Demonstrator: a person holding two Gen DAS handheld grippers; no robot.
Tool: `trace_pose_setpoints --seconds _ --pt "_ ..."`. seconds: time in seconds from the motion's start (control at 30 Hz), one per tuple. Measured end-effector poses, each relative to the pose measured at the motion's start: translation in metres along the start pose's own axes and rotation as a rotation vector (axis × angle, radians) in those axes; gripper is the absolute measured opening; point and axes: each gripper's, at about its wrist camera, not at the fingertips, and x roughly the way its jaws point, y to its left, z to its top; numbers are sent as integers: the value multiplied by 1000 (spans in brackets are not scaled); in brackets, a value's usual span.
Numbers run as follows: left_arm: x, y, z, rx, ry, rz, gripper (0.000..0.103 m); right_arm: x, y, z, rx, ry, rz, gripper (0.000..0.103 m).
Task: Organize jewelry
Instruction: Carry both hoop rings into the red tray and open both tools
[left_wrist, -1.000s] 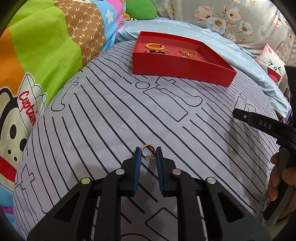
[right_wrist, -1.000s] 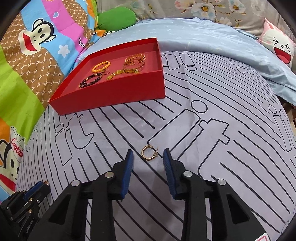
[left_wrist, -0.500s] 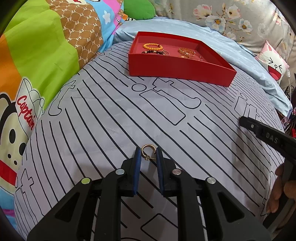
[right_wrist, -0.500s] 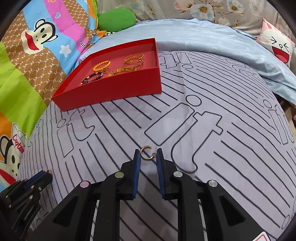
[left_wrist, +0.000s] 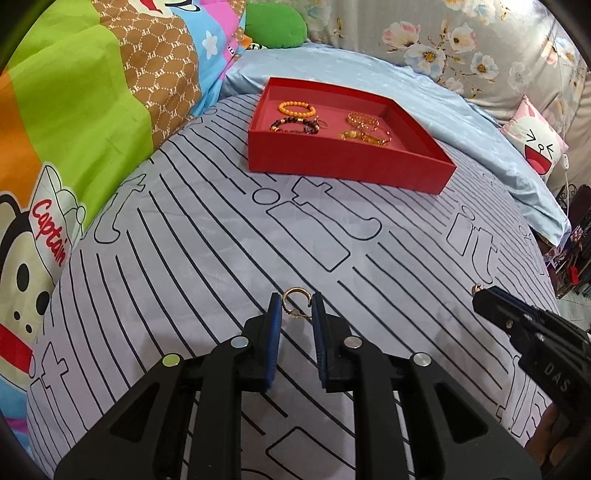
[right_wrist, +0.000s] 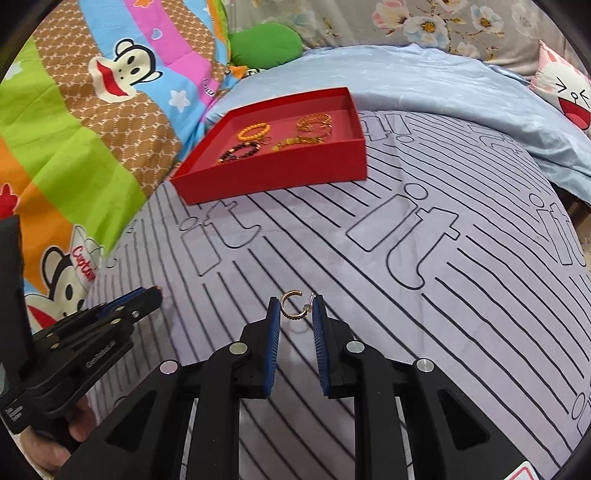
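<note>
While our bed (left_wrist: 221, 258) fills both frames | we see red tray (left_wrist: 351, 162) upper centre, holding bracelets (left_wrist: 297, 109) | left gripper (left_wrist: 295, 310) jaws pinch a gold hoop earring (left_wrist: 295, 300) | right gripper (right_wrist: 295, 314) jaws pinch its twin earring (right_wrist: 291, 305), lower centre.

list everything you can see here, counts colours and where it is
red tray: 1, red, far middle of the bed
orange bead bracelet: 1, orange, in tray, back left
dark bead bracelet: 1, dark brown, in tray, front left
gold jewelry: a tangled pile, count unclear, gold, in tray, right
hoop earrings: 2, gold, one in the left gripper, one in the right gripper
striped sheet: 1, grey with black lines, under everything
cartoon quilt: 1, multicolour, left
green cushion: 1, green, far back
cat pillow: 1, pink-white, far right
left gripper: black, blue pads, shut on earring
right gripper: same, shut on earring
</note>
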Motion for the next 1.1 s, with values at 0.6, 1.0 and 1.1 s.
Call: trace_pose_setpoints --seconds 0.6,1.0,1.1 --pt "-23 -26 51 27 -86 -48 16 -28 29 50 -68 -128 40 17" --pt "-15 -50 114 83 -158 -52 16 -12 27 103 -91 -179 21 17" --pt "-8 -53 129 90 -168 -47 16 -5 24 115 -91 -189 14 17"
